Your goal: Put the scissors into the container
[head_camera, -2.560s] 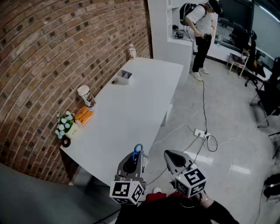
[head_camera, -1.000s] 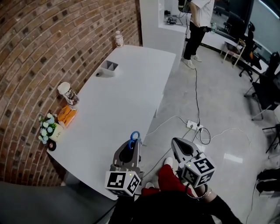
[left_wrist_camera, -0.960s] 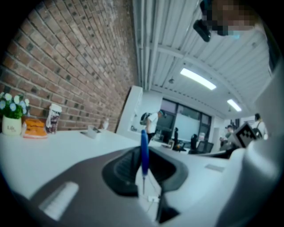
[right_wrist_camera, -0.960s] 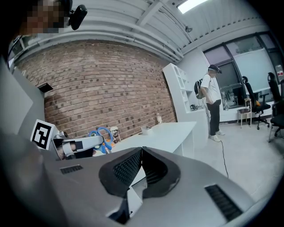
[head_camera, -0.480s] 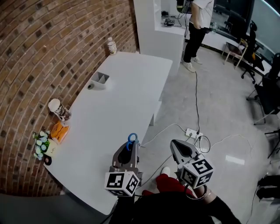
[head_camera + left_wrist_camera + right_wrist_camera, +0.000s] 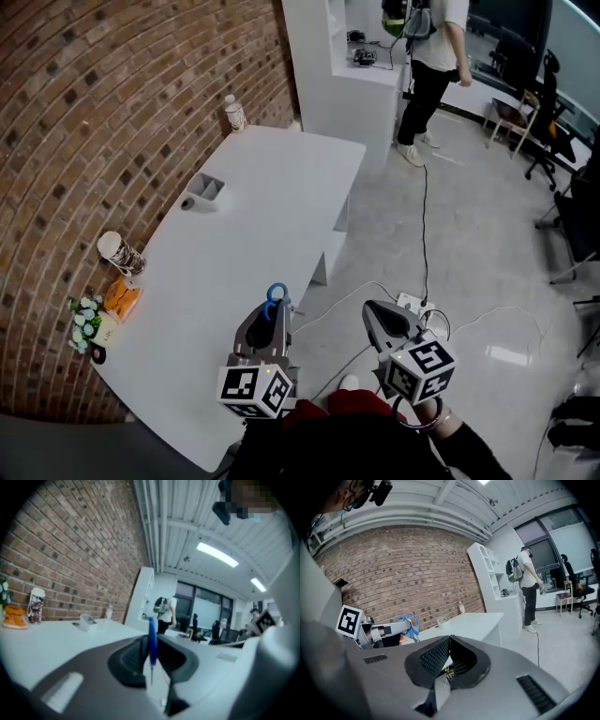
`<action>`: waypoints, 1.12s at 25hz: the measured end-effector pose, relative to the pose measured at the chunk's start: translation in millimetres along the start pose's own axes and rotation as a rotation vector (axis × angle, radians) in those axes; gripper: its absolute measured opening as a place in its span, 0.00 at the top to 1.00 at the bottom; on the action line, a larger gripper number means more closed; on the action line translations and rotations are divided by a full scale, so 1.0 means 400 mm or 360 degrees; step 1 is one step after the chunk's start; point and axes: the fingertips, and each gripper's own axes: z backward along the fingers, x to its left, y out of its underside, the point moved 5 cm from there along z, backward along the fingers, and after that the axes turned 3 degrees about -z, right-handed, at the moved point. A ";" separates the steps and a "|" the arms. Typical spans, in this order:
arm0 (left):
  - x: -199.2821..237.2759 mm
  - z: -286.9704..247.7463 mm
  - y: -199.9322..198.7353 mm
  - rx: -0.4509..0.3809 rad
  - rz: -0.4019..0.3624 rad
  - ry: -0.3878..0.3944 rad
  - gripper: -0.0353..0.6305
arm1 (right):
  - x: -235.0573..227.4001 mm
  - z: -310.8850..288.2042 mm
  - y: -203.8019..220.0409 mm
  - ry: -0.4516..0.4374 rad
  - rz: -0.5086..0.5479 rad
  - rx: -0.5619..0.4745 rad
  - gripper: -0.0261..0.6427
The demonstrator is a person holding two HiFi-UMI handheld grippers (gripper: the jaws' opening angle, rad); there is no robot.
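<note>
Head view, change: the surface [image 6: 272, 206] has slid down and left in my sight, and the container [image 6: 204, 187] lies lower in frame than a moment ago. I take it I am walking along the surface's edge toward it.
Head view, left jaws: my left gripper [image 6: 269, 328] pinches the scissors [image 6: 275, 294] as before, the blue handle loop poking out past the tips.
Head view, right jaws: my right gripper [image 6: 382, 321] is pressed together and empty, over the floor [image 6: 487, 234].
Head view, meaning: the carry is under way, but the scissors are well apart from the container, so the drop looks some way off.
Head view, surface: a cup [image 6: 119, 253], an orange packet [image 6: 120, 295] and flowers [image 6: 82, 321] at the near end by the brick wall [image 6: 112, 94]; a bottle [image 6: 234, 114] at the far end.
Head view, room: a person [image 6: 431, 56] beside white shelving [image 6: 328, 56]; a power strip [image 6: 410, 302] with cable on the floor.
Left gripper view: the blue handle stands upright between my pads, and the container is ahead on the surface.
Right gripper view: my jaws meet with nothing between them.
</note>
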 end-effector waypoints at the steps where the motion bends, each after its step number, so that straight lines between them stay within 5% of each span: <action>1: -0.005 -0.009 -0.004 -0.0005 -0.0005 -0.0002 0.88 | -0.009 0.000 -0.005 -0.0001 -0.0002 -0.0006 0.95; 15: 0.002 -0.124 -0.064 -0.0062 -0.0018 -0.0043 0.88 | -0.099 -0.055 -0.054 -0.0024 0.0013 0.0016 0.95; 28: 0.121 -0.274 -0.056 -0.0048 0.0066 -0.0161 0.88 | -0.163 -0.245 -0.102 -0.0121 0.0060 0.0110 0.95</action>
